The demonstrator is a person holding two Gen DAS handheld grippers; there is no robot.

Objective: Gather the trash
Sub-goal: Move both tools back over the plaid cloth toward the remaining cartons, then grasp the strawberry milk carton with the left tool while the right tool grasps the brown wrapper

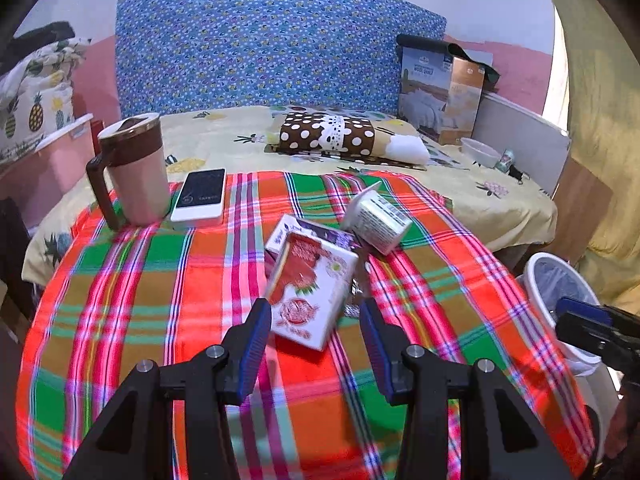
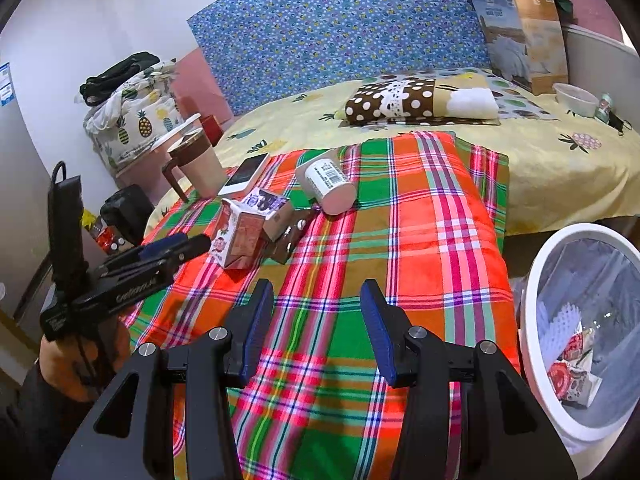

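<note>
Red-and-white carton (image 1: 310,292) lay on the plaid blanket (image 1: 160,280) at 12 o'clock from the left gripper (image 1: 316,334), just ahead of the fingertips and a little left of centre. Its near corner sat just inside the gap. Long axis ran roughly 1-to-7 o'clock, tilted across the fingers' line.

Left fingers (image 1: 256,344) stood partly open with nothing gripped; no pad contact visible.

Right gripper (image 2: 316,330) was likewise partly open and empty over bare blanket. From it the same carton lay at 11 o'clock, well apart. Left hand judged the nearer.

Behind the carton: a purple-printed box (image 1: 298,230) touching it, and a white carton (image 1: 378,220) at 1 o'clock.

White bin (image 2: 532,320) stood off the bed's edge at 3 o'clock of the right gripper, wrappers already inside.

Surface was soft bedding. Mug (image 1: 134,168) and phone (image 1: 200,196) at 10 o'clock.
</note>
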